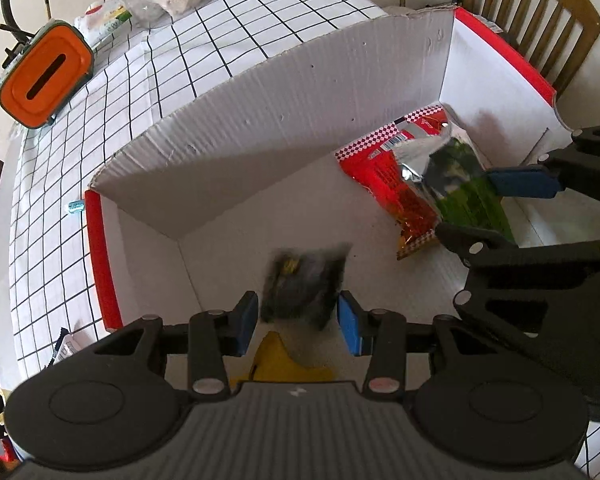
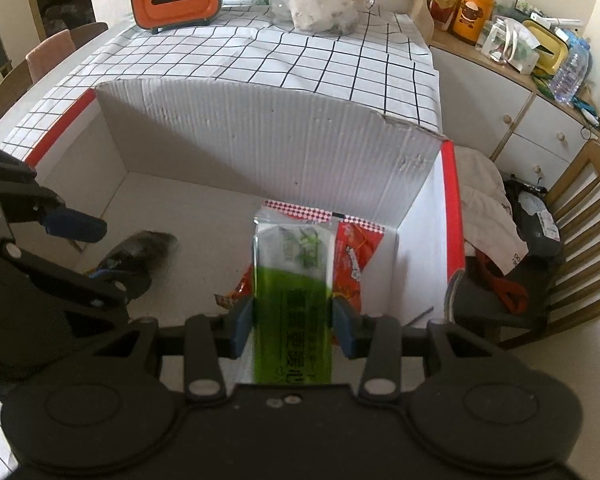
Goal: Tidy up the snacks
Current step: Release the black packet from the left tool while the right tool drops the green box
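- Left claw (image 1: pixel 298 322): pads closed on dark snack packet (image 1: pixel 304 286), held inside white cardboard box (image 1: pixel 300 92).
- Right claw (image 2: pixel 293 326): clamped on green snack packet (image 2: pixel 292 304), over red snack packet (image 2: pixel 354 264) in the box corner ahead.

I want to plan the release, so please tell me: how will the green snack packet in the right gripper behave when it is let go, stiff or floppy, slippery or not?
The green snack packet probably flexes: its glossy film looks creased near the top. It seems light, staying between the right gripper's fingers without sagging. The shiny wrapper may slide on the red packet beneath.
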Motion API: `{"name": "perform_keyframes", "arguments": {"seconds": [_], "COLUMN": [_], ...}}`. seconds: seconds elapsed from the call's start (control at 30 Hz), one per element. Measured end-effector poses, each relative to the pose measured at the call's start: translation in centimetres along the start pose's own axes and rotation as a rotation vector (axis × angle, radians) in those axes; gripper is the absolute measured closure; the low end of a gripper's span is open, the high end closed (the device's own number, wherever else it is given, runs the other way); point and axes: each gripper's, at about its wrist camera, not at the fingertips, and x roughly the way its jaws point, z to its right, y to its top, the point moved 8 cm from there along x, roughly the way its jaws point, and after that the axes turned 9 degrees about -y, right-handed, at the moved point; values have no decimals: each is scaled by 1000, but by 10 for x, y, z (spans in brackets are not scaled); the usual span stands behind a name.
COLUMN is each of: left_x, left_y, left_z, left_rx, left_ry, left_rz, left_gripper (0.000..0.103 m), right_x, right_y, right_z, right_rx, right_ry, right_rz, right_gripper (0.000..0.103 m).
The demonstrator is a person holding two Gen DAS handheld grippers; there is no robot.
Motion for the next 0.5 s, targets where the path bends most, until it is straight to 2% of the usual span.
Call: {"name": "perform_keyframes", "arguments": {"seconds": [0.37,0.5], "left_x": [-26,-39], "left_y": [-3,-7], "left_z": [-7,-10], "left_rx": [-58,-74], "left_ry": [-36,-53], "left_rz": [87,130], "left_gripper": [58,53], "right_x": [-24,-38], "right_y": [0,1], "right_z": [0,-1], "right_rx": [31,37], "right_ry": [20,31], "right_rz": [34,56], "right_gripper": [61,61]}}
